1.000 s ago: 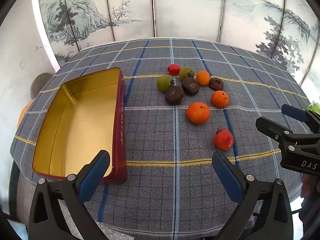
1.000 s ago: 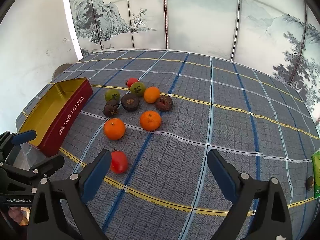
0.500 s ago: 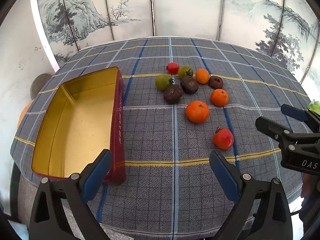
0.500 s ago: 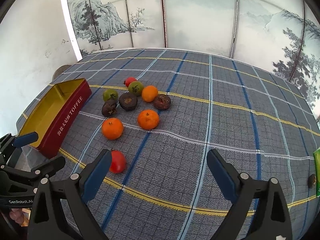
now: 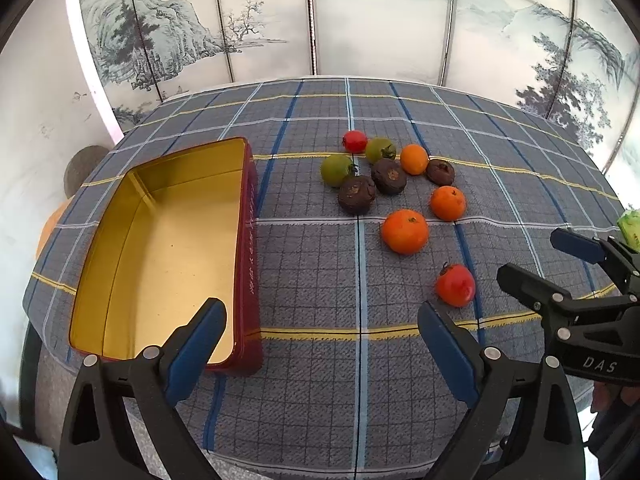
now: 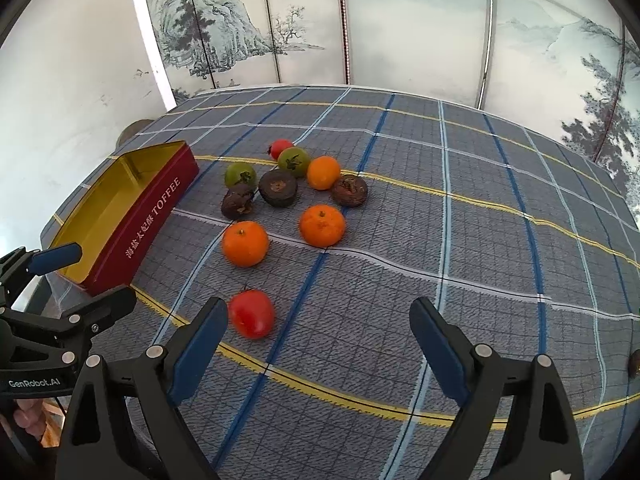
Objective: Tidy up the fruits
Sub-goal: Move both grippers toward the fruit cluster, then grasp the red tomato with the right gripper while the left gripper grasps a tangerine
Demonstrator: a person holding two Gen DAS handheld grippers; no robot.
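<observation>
Red toffee tin [image 5: 250, 240] lying open on the plaid tablecloth [image 5: 320, 400], at the table's left side; gold-lined inside, bare, no fruit in it. Long red wall lettered in white, "TOFFEE" readable from the right wrist view [image 6: 156, 208].

All fruit out on the cloth, right of the tin and apart from it. Far cluster, closely packed: small red tomato [image 5: 355, 141] at the back, two green tomatoes [image 5: 380, 150] [image 5: 337, 170], small orange [image 5: 414, 159], three dark wrinkled fruits [image 5: 356, 195] [image 5: 388, 176] [image 5: 440, 172]. Nearer: two larger oranges [image 5: 448, 203] [image 5: 404, 231], each on its own. Nearest of all, a lone red tomato [image 5: 455, 285], well apart from the cluster.

Left gripper [image 5: 320, 340] hovering over the near table edge, jaws wide, nothing between them; left finger [image 5: 196, 344] over the tin's near corner, right finger by the lone red tomato without touching, as far as can be told.

Right gripper [image 6: 316, 340] wide too, but jaws closing, with only bare cloth between them; the red tomato [image 6: 252, 314] just beside the tip of its left finger [image 6: 198, 344], outside the gap.

Each gripper visible in the other's view at the frame edge. Painted folding screen [image 5: 320, 20] behind the table. Green item [image 5: 630, 226] at the far right edge, cut off, not identifiable.
</observation>
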